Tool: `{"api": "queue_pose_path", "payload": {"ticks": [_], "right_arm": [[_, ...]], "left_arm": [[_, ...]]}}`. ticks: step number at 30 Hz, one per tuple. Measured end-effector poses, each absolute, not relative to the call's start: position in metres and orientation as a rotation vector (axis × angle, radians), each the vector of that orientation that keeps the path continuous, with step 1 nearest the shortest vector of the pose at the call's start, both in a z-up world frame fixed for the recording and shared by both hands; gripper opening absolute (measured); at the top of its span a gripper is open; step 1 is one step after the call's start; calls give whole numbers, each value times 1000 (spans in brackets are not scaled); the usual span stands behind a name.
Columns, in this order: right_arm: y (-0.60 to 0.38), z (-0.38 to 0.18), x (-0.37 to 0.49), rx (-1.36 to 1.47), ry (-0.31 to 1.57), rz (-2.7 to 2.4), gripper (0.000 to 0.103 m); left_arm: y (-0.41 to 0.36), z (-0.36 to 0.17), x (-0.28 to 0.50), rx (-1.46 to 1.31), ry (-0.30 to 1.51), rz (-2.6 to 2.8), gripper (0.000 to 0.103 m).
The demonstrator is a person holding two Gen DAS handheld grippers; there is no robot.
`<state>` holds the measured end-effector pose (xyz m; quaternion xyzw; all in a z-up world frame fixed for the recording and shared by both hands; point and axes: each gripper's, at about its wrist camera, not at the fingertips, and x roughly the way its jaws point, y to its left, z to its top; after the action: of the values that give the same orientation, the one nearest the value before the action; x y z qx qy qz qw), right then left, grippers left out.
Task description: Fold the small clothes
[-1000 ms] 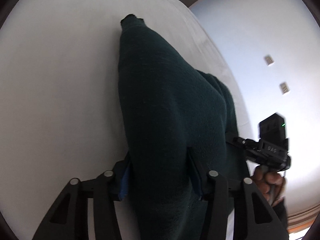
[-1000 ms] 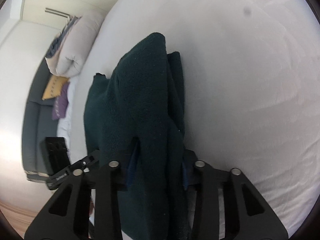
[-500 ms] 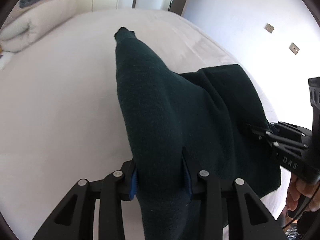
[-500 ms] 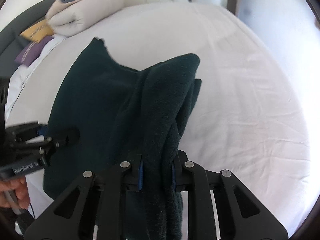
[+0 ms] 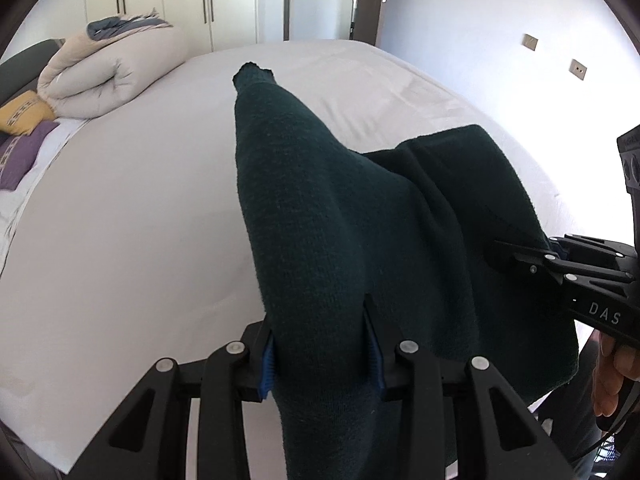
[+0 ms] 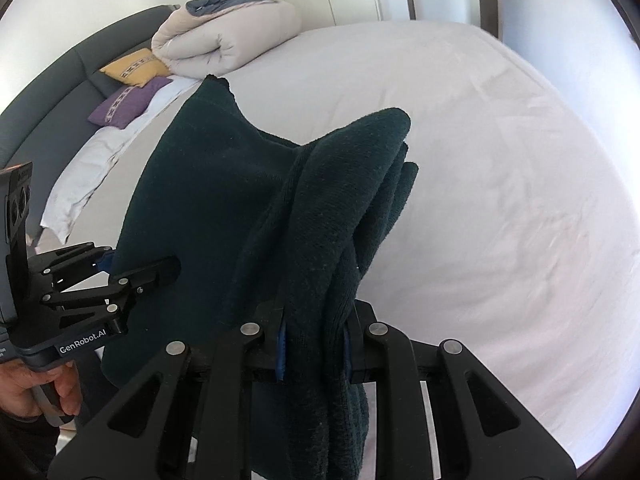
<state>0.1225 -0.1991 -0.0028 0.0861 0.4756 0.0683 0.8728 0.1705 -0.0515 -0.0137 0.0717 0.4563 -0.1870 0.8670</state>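
A: Lettering first. On the left gripper [image 6: 138, 276], seen at the left edge of the right wrist view, a plate reads "GenRobot.AI".

B: And on the right gripper [image 5: 520, 258], at the right edge of the left wrist view, white letters spell "DAS" (whatever comes before or after is cut off by the frame).

A: Now the jaws. The left gripper, in its own camera, has its two fingers closed on a thick bunch of the dark green garment [image 5: 320, 220], blue pads [image 5: 267, 364] pressed into the cloth on both sides.

B: The gap is only as wide as the bunched fabric. Moving right, the right gripper pinches another bunch of the same garment, blue pads squeezing a narrower fold.

A: So the garment is held up between the two, slung over the white bed sheet [image 5: 120, 220], one pointed corner sticking forward in the left view.

B: At the far left of the bed, a rolled duvet [image 6: 224, 40] lies beside a yellow cushion [image 6: 134, 66] and a purple cushion [image 6: 124, 100].
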Motion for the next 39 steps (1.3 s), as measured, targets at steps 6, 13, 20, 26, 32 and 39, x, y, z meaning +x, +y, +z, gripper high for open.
{"api": "queue_pose_path", "payload": {"ticks": [6,13,20,26,32,39], "right_arm": [[-164,-44,93,237,1051,178,18],[-166,-106,89,317,1119,179,18],[-178,-147,108,416,1142,202,20],[-206,-176,121,567,1125,254,23],[-220,-185,124,642,1100,282,30],[-236,-126,80,566,968,188,35]], "left_arm": [[-24,-47,156,115,1021,-374,39],[2,-91,160,43,1086,-370,45],[0,-96,156,44,1084,-376,49],[16,-108,156,-5,1073,-380,81],[34,-107,148,-114,1057,-393,84],[47,-66,114,-167,934,-346,79]]}}
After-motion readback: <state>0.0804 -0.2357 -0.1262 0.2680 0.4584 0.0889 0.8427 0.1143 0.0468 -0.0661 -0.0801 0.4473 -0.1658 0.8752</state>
